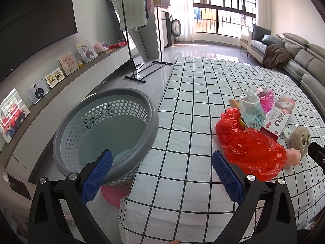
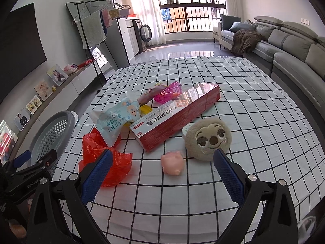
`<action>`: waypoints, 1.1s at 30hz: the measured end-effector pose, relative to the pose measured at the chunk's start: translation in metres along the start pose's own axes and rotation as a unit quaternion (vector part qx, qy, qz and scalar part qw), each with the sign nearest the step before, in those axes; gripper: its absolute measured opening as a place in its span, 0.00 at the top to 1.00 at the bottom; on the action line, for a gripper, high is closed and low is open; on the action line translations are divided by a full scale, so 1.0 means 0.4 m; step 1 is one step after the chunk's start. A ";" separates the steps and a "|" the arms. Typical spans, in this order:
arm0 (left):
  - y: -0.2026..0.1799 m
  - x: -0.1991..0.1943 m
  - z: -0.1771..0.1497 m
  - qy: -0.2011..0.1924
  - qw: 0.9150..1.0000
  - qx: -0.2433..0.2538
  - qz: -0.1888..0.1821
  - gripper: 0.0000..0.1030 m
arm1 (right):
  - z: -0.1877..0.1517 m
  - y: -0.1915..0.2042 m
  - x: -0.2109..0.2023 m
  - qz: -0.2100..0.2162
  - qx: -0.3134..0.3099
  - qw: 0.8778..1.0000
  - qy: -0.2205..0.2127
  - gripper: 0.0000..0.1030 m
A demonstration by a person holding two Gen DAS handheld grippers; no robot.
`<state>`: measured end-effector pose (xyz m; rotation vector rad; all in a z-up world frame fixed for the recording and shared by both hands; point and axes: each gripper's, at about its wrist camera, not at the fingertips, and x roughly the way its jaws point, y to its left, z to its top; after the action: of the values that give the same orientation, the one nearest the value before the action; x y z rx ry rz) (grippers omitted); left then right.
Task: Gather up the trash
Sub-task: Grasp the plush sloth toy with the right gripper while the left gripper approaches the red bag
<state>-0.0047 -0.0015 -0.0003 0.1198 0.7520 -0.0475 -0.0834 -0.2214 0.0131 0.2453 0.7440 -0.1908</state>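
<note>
Ahead of the left gripper [image 1: 161, 171], its jaws spread and empty, a red plastic bag [image 1: 248, 145] lies just right of the right fingertip, the perforated grey basket [image 1: 105, 130] to the left. Before the right gripper [image 2: 162, 171], likewise spread and empty, a pink pig toy [image 2: 173, 163] lies between the fingertips, with a red toothpaste box [image 2: 178, 117] beyond and the bag by the left finger.

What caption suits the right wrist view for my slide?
Open right tongs hover over checked tablecloth before red plastic bag, red carton, pink pig toy.

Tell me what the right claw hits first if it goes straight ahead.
Probably the pink pig toy, lying centred between the open right claw fingers; the red box is behind it. Depth is uncertain.
</note>
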 end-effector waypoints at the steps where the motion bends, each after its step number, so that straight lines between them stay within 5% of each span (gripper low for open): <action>1: -0.004 0.001 -0.001 0.001 1.000 0.002 0.000 0.06 | 0.000 -0.014 -0.005 -0.004 0.001 1.000 0.002 0.08; 4: -0.017 0.008 0.000 0.004 1.000 0.010 -0.003 0.06 | 0.001 -0.066 -0.011 0.023 0.025 0.999 0.014 0.08; 10: -0.042 0.009 -0.001 0.005 1.000 0.014 -0.025 0.06 | 0.002 -0.140 -0.014 -0.017 0.027 0.999 0.007 0.08; 33: -0.123 0.009 0.000 -0.003 0.997 0.013 -0.071 0.06 | 0.037 -0.154 0.217 -0.012 0.010 0.997 0.082 0.11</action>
<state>-0.0062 -0.0504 -0.0073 0.0907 0.7522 -0.1921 -0.0273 -0.2918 -0.0456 0.2730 0.9078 -0.2015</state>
